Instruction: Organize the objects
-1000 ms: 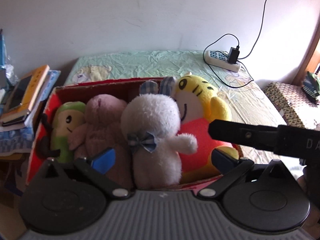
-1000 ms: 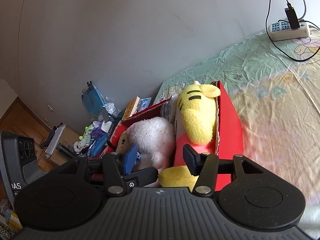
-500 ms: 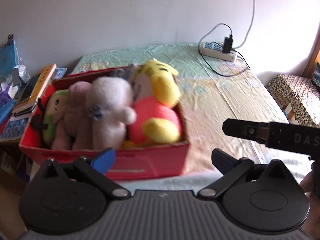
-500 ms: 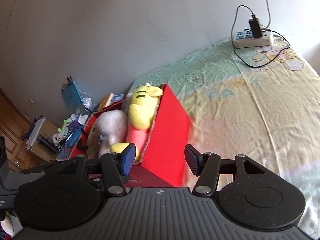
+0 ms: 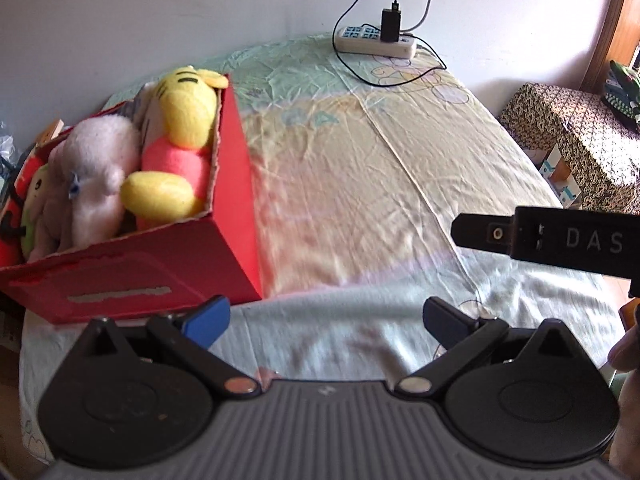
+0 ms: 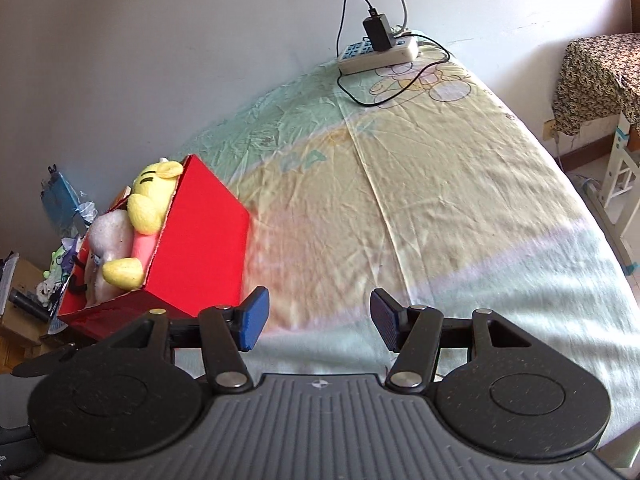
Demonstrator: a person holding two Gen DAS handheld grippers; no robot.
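A red cardboard box (image 5: 132,276) (image 6: 200,240) stands at the left end of the bed and holds several plush toys. Among them are a yellow tiger in a pink shirt (image 5: 180,148) (image 6: 150,200) and a white bunny (image 5: 96,176) (image 6: 108,236). My left gripper (image 5: 326,318) hangs open over the sheet, right of the box, with nothing between its fingers. My right gripper (image 6: 318,322) is open too, above bare sheet beside the box. Its side shows as a black bar (image 5: 548,240) at the right of the left wrist view.
The bed sheet (image 6: 420,208) stretches to the wall. A white power strip with a black charger (image 5: 378,40) (image 6: 380,50) and cable lies at its far end. A patterned cloth-covered stand (image 5: 576,136) sits right of the bed. Cluttered books and items (image 6: 56,264) lie left of the box.
Both grippers have drawn back and swung right, away from the toy box. The box, close in front a second ago, now sits at the left of both views. Neither gripper holds anything.
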